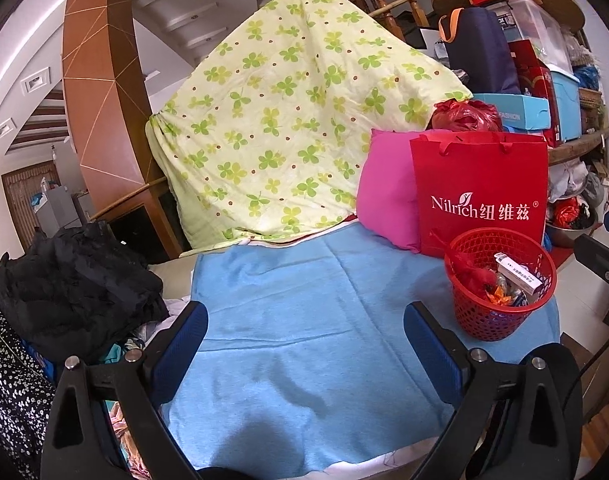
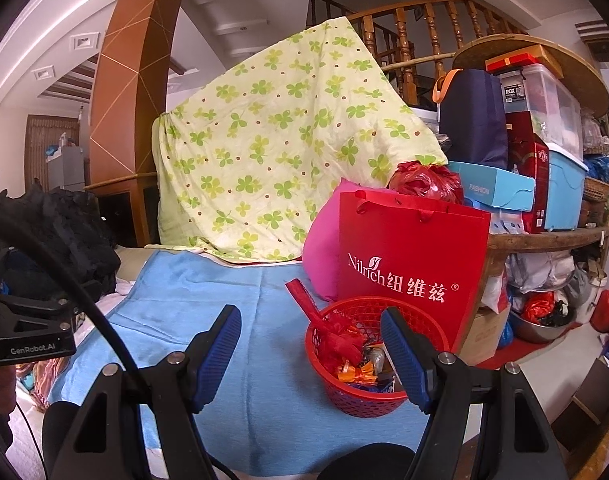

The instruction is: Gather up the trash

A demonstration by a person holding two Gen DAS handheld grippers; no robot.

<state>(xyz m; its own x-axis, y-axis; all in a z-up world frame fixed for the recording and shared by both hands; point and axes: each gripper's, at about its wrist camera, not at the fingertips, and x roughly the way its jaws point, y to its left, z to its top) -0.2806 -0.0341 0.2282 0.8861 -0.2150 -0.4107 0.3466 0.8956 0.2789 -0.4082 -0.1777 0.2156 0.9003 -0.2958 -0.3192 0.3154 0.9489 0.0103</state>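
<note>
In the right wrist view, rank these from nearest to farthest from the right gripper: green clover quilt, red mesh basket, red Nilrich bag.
From the right gripper:
1. Red mesh basket, just ahead, partly behind the right-hand finger.
2. Red Nilrich bag, upright directly behind the basket.
3. Green clover quilt, draped at the back, left of the bag.

Lived-in home, w/ wooden stair railing (image 2: 416,40), clover quilt (image 1: 288,120), cluttered storage boxes (image 2: 560,176) on shelf.

Left black plastic two-finger gripper (image 1: 306,344) and its right twin (image 2: 310,354) carry ribbed blue pads and silver screws; at nine o'clock, a housing marked "GenRobot.AI" (image 2: 32,350), beside a black cable (image 2: 70,264), likely its lead.
</note>
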